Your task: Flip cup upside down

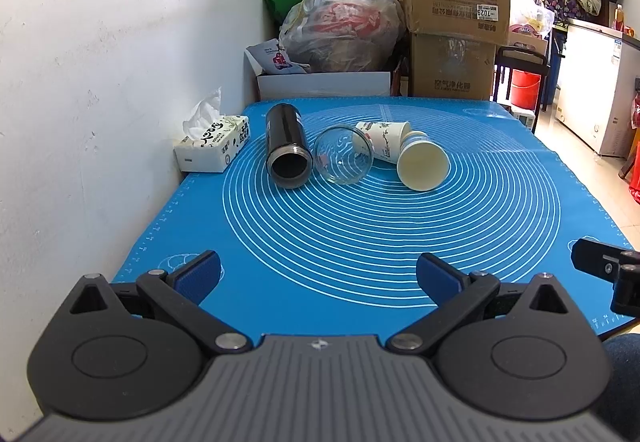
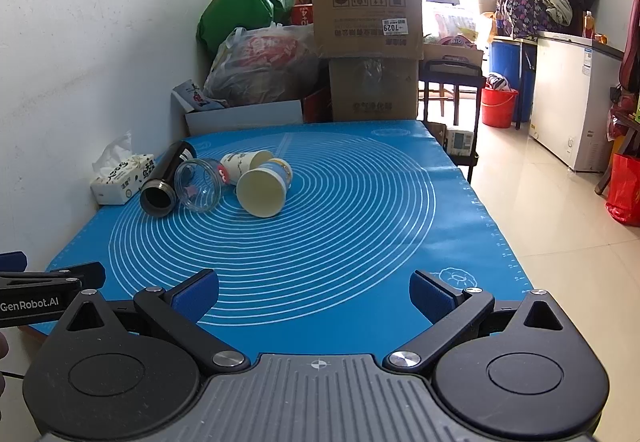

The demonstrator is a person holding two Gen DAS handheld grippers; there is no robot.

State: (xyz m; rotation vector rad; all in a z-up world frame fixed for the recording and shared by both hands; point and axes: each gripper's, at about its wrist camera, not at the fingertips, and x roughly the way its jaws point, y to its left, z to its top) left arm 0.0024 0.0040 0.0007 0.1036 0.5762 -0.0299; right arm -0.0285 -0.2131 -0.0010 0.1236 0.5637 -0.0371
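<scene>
Both grippers are hovering at the near edge of the blue mat [image 1: 500,202], left gripper [image 1: 318,276] and right gripper [image 2: 314,292] each spread wide, holding nothing. Best approach, I judge: reaching across and closing on a cup's side wall, then rotating it mouth-down. Nearest paper cup [image 1: 423,161] is lying sideways mid-mat, cream inside facing us, beside a glass jar [image 1: 343,155] and a black flask [image 1: 287,150].

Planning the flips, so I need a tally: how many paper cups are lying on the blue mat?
2. A cream paper cup lies on its side, mouth toward the cameras; a patterned paper cup lies on its side just behind it, beside the glass jar. Others may be hidden behind them.
</scene>
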